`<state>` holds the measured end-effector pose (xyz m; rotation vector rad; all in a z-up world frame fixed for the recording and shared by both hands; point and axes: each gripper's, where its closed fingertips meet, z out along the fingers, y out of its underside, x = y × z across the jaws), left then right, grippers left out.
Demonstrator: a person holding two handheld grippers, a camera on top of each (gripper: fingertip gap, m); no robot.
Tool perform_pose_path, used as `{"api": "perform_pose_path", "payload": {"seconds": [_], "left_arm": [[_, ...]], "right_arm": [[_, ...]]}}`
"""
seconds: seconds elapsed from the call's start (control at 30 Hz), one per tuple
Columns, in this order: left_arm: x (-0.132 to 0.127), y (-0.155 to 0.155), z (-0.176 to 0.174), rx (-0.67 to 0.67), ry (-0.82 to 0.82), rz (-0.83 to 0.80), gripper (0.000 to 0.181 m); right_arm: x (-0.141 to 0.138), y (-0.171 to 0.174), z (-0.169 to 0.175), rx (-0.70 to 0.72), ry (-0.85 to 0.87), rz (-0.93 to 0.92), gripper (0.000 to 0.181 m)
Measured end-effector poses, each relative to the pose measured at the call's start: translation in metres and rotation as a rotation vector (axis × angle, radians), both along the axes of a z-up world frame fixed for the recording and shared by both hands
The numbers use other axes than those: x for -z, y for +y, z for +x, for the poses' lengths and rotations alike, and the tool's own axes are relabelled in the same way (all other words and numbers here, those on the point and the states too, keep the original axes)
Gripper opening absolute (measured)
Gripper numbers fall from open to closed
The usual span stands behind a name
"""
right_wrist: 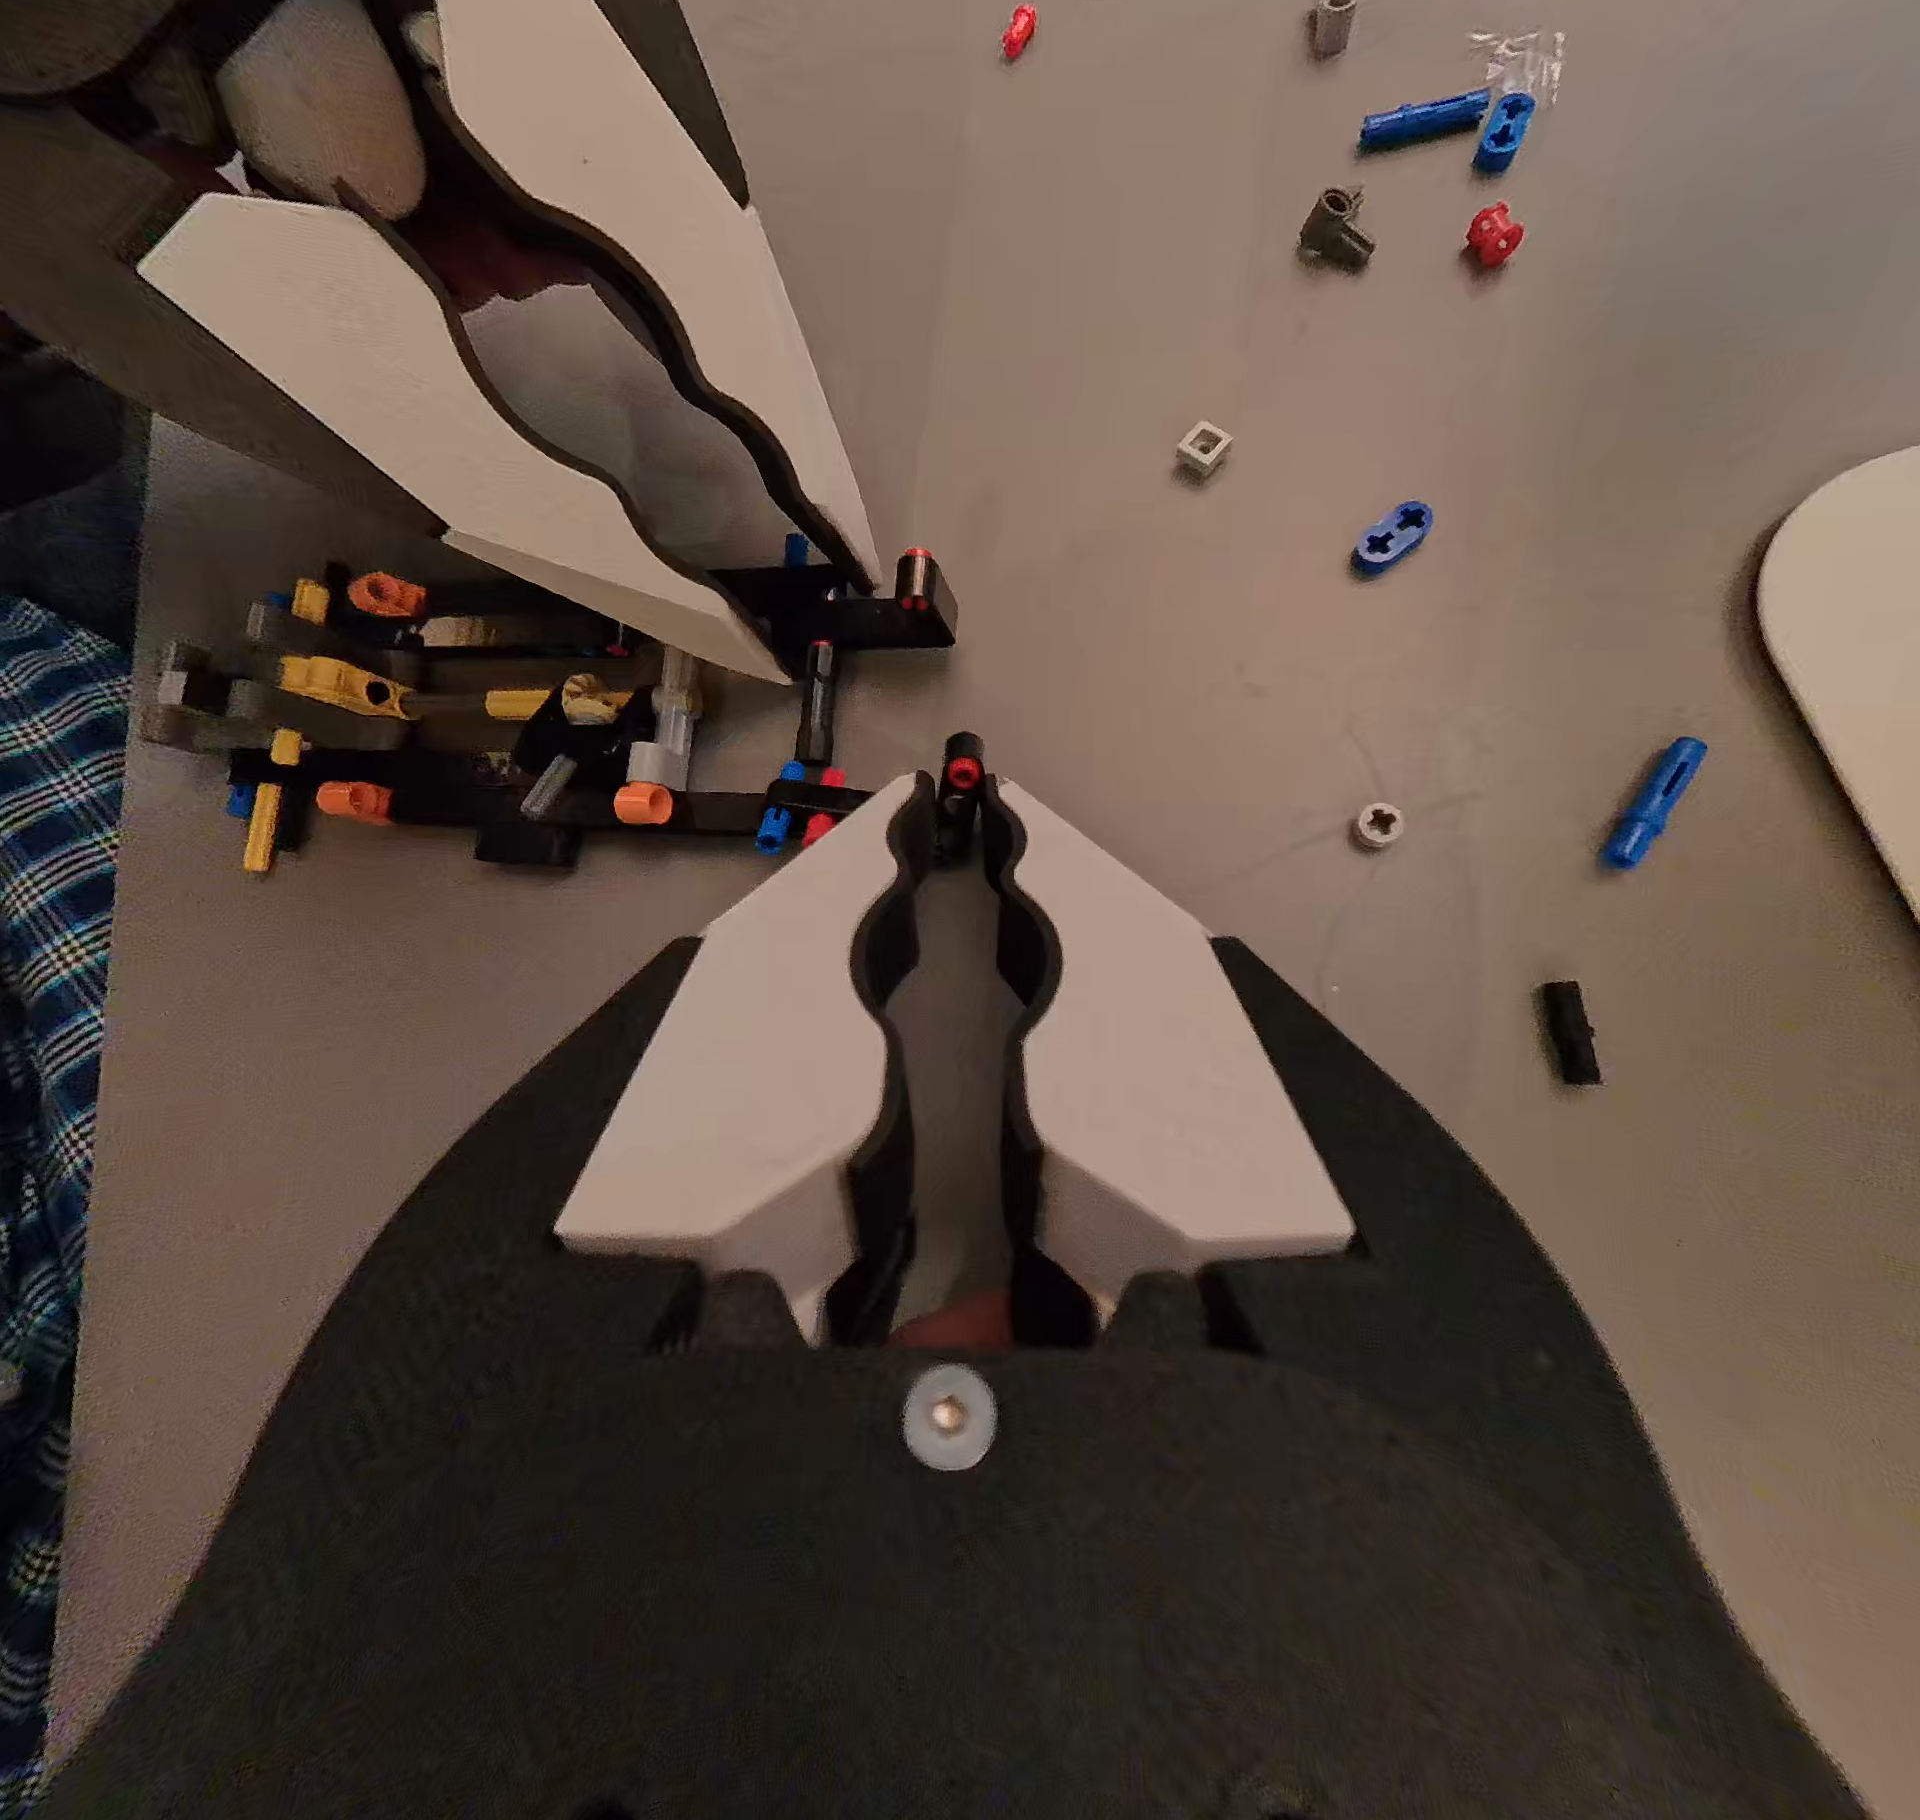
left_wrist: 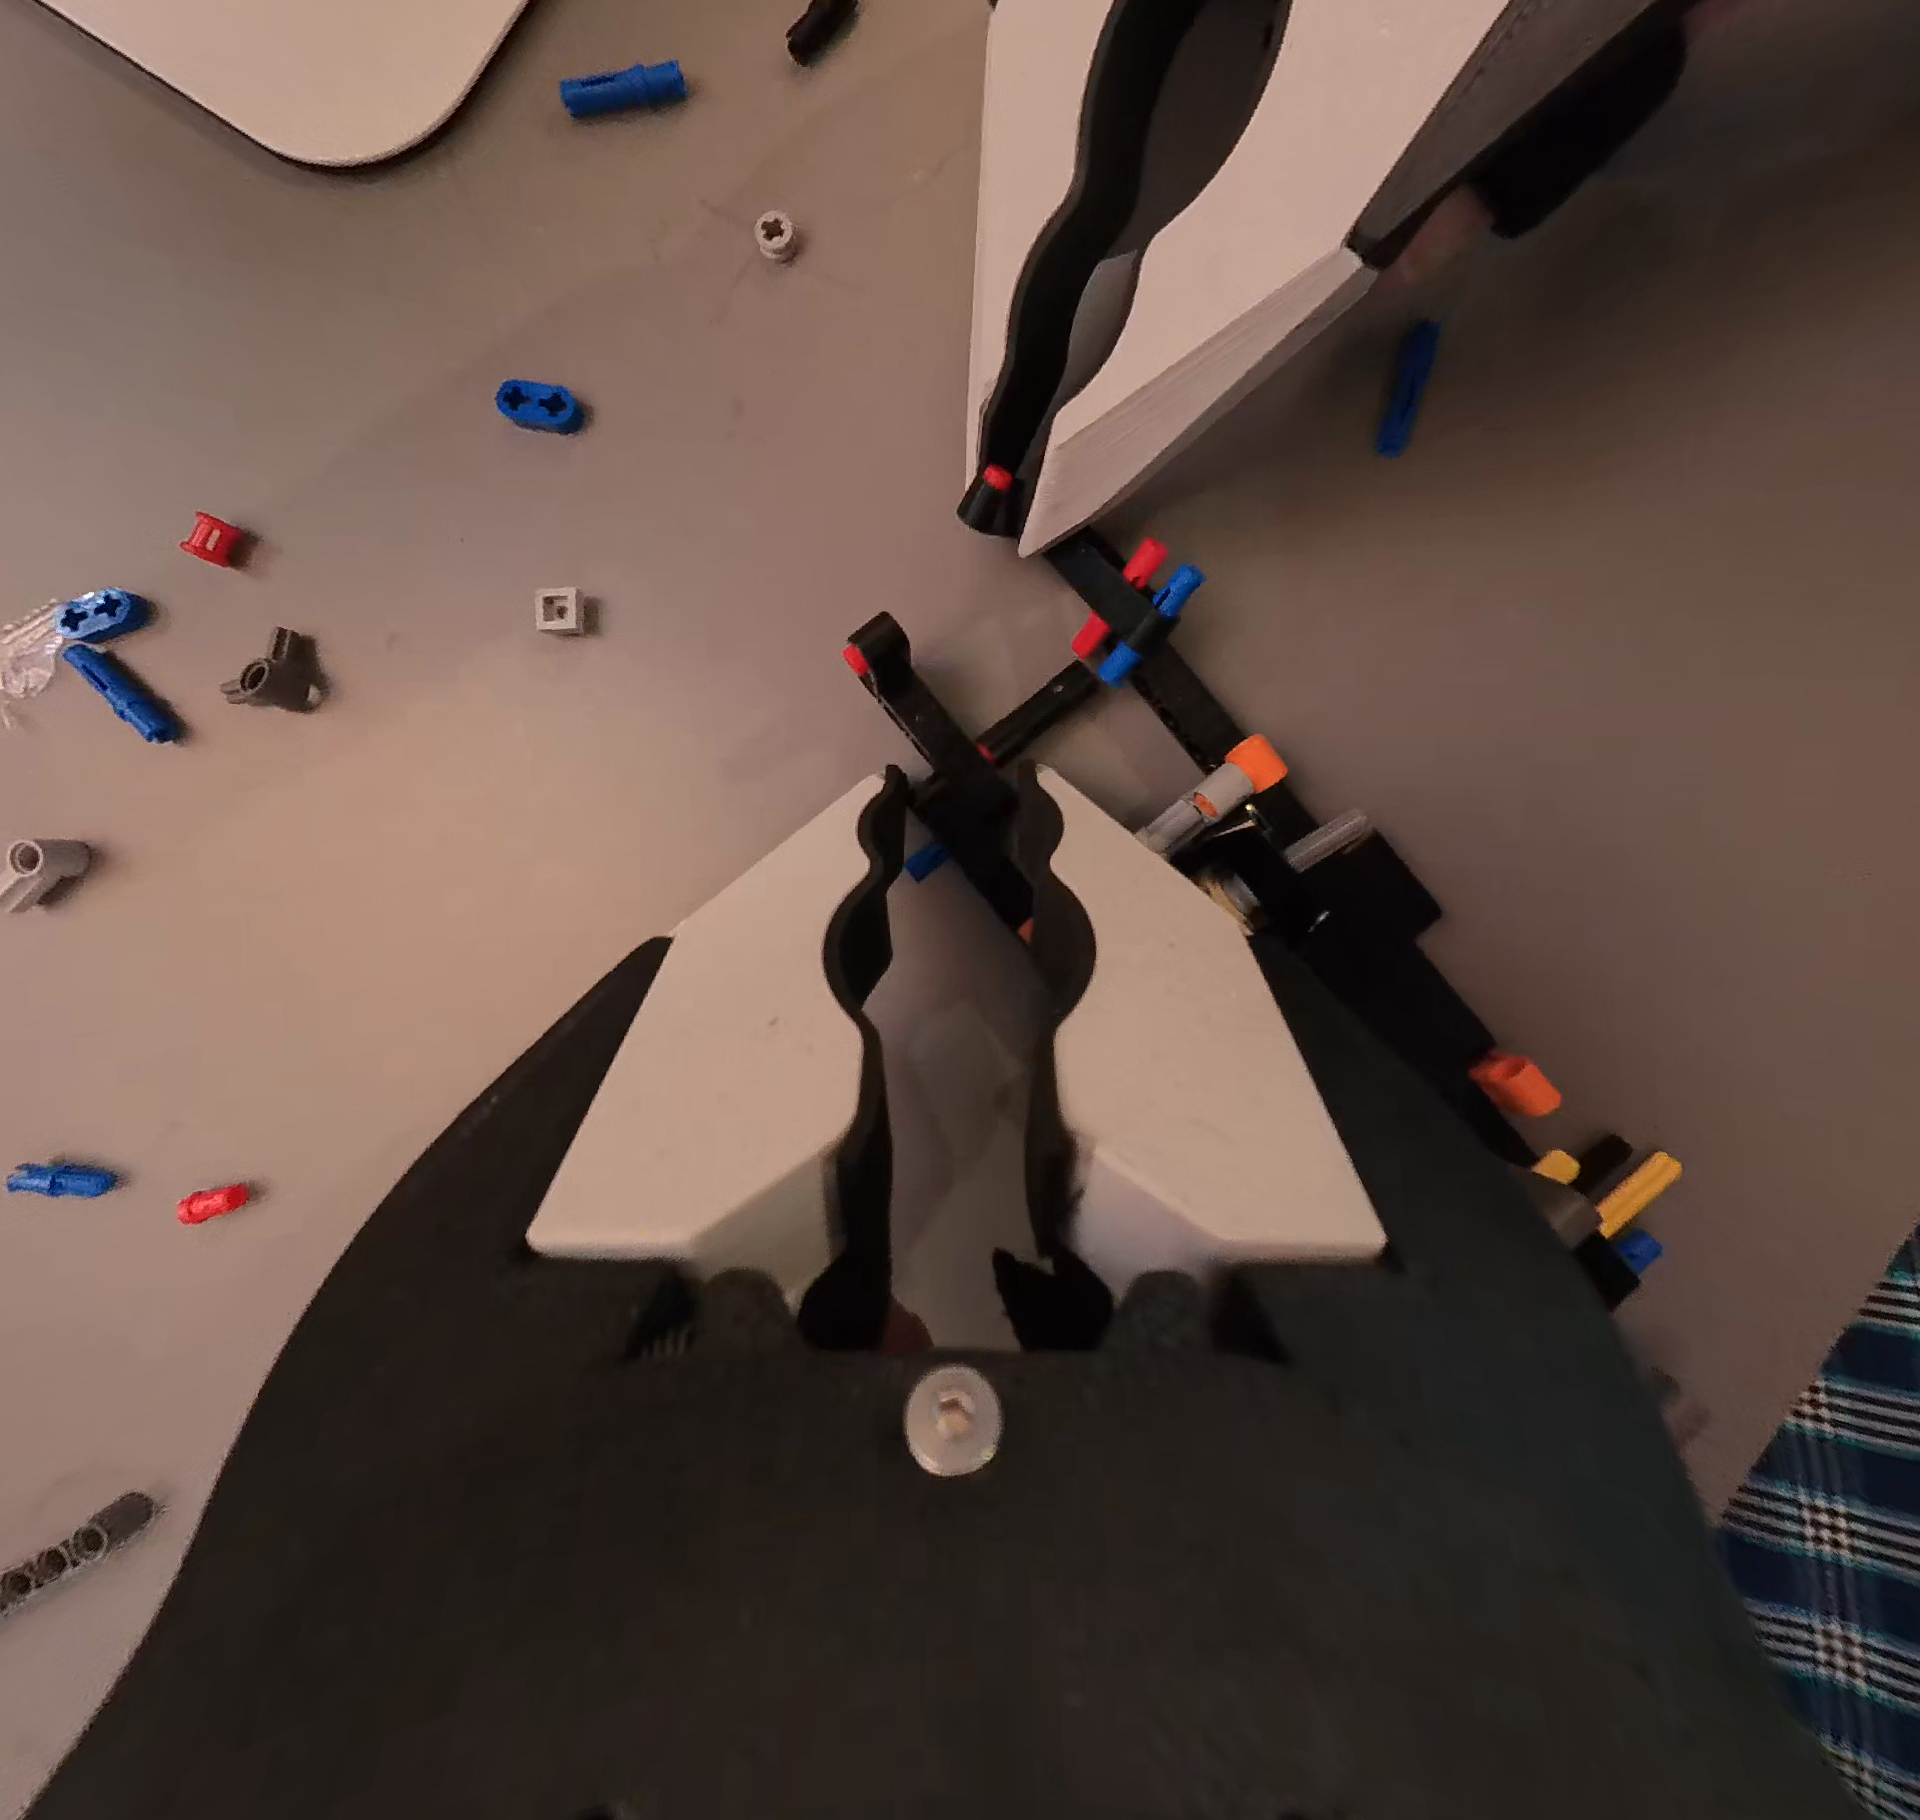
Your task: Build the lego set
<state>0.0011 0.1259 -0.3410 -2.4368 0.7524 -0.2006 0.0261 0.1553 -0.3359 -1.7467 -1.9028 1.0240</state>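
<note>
A partly built black Lego frame with orange, yellow, blue and red pins lies on the grey table; it also shows in the right wrist view. My left gripper is shut on the frame's black end beam, which has a red pin at its tip. That gripper also shows in the right wrist view. My right gripper is shut on a small black connector with a red pin. It holds it just off the frame's other end and shows in the left wrist view.
Loose parts lie scattered on the table: blue pins, a blue two-hole link, a red bush, grey connectors, a small grey square and a black pin. A white board lies at a corner. Plaid cloth is at the near edge. About 5 centimeters separates my left fingertips from my right. Between my left fingertips and the small grey square there is roughly 7 centimeters. Look for it in the right wrist view too.
</note>
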Motion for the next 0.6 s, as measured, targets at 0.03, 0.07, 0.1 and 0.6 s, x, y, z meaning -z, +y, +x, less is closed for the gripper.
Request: {"api": "perform_pose_path", "payload": {"seconds": [0.03,0.07,0.1,0.6], "left_arm": [[-0.001,0.0,0.0,-0.004,0.004,0.007,0.02],[-0.002,0.0,0.0,-0.007,0.004,0.012,0.02],[-0.003,-0.001,0.0,-0.01,0.0,0.015,0.02],[-0.008,-0.015,0.0,0.03,-0.075,0.014,0.02]], "right_arm": [[0.0,0.0,0.001,-0.005,0.001,0.009,0.006],[0.0,0.0,0.002,-0.011,0.002,0.017,0.007],[-0.001,0.0,0.003,-0.02,0.005,0.024,0.008],[0.001,0.004,0.007,-0.065,0.022,0.23,0.009]]}}
